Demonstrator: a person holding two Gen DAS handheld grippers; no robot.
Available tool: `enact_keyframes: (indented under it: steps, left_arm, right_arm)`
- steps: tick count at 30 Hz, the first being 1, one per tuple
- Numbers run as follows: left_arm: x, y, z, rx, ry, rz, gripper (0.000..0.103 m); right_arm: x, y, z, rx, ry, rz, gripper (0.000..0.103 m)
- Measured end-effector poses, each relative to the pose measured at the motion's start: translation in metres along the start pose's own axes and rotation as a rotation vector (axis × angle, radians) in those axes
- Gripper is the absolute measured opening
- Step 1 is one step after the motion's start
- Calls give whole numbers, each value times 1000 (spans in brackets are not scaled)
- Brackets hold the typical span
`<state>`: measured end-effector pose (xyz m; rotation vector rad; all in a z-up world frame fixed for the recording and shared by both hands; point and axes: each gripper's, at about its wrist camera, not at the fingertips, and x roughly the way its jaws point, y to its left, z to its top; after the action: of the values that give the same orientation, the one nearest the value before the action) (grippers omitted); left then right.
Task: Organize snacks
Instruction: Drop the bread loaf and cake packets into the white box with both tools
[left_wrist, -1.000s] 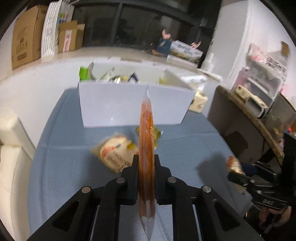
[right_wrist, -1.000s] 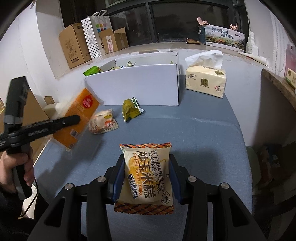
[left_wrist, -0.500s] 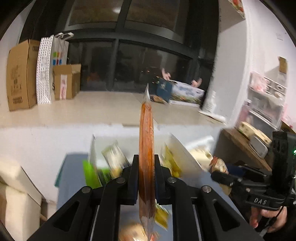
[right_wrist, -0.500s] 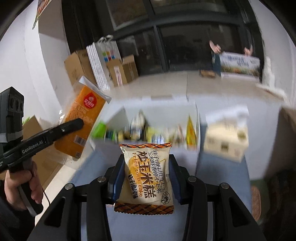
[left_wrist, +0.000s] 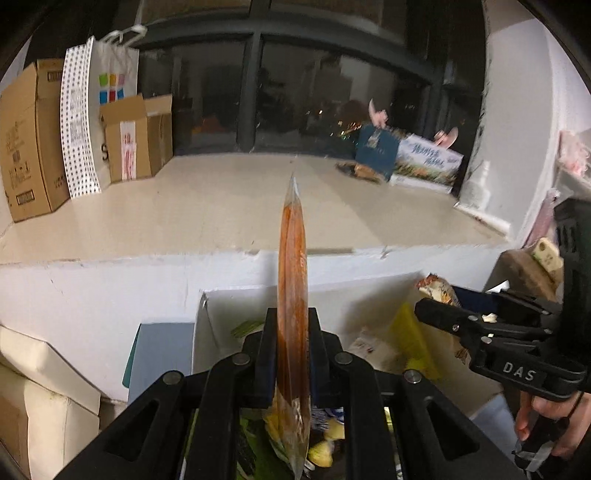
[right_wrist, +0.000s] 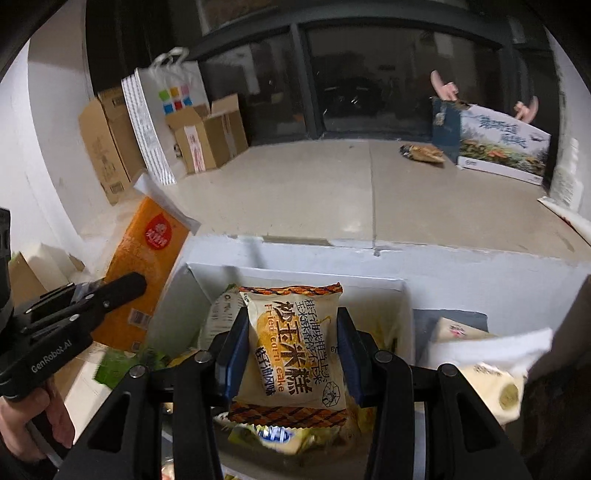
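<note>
My left gripper (left_wrist: 291, 343) is shut on a flat orange snack packet (left_wrist: 292, 280), seen edge-on and held upright over the white box (left_wrist: 229, 295). The same packet (right_wrist: 147, 266) and left gripper (right_wrist: 122, 288) show at left in the right wrist view. My right gripper (right_wrist: 291, 350) is shut on a yellow fried corn cake packet (right_wrist: 295, 350), held above the white box (right_wrist: 317, 275), which holds several snack packets. The right gripper (left_wrist: 439, 314) also shows at the right of the left wrist view.
A tissue pack (right_wrist: 476, 354) lies right of the box on the blue tabletop (left_wrist: 162, 350). Behind is a beige ledge (right_wrist: 332, 192) with cardboard boxes (left_wrist: 33, 136), a paper bag (left_wrist: 92, 110) and a printed carton (right_wrist: 495, 144). A wooden shelf (left_wrist: 532, 273) is at right.
Both grippers have risen from low over the table and moved forward to the white box, each still holding its packet. The box's contents now lie right below them.
</note>
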<state>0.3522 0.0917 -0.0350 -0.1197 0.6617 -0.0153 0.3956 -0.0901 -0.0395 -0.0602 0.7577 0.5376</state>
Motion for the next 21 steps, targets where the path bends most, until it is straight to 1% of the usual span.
enact_keyframes:
  steps: [2, 3, 4, 5, 6, 7, 9, 11, 13, 16, 18, 19, 21]
  left_arm:
    - [14, 3, -4, -7, 38, -9, 18]
    - [21, 6, -7, -14, 59, 8, 22]
    - [25, 9, -10, -27, 68, 37, 45]
    - [27, 14, -13, -45, 72, 48, 86]
    - [28, 16, -15, -54, 68, 49, 100]
    - [27, 20, -18, -61, 58, 77, 103]
    - [26, 25, -21, -72, 68, 56, 103]
    - [26, 26, -23, -80, 91, 38, 103]
    - [21, 24, -24, -66, 85, 51, 103]
    - [6, 20, -27, -61, 74, 61, 103]
    - [-7, 17, -27, -51, 60, 61, 103]
    - [-13, 15, -27, -45, 50, 60, 103]
    - [-34, 10, -30, -26, 26, 50, 103]
  right_arm:
    - [14, 3, 0, -7, 21, 5, 49]
    - [18, 3, 0, -4, 28, 11, 54]
    - [21, 2, 0, 2, 30, 13, 62]
    - [26, 1, -2, 10, 40, 24, 91]
    - [29, 0, -3, 11, 47, 25, 103]
    - [31, -1, -5, 10, 47, 25, 103]
    - [30, -3, -11, 21, 52, 65, 103]
    - [28, -2, -14, 13, 58, 55, 103]
    - [22, -2, -17, 19, 41, 43, 103]
    - [7, -8, -19, 70, 9, 55, 103]
    - [-11, -12, -22, 94, -24, 78, 103]
    - [-16, -12, -21, 93, -30, 85, 103]
    - [-40, -11, -26, 85, -66, 99, 103]
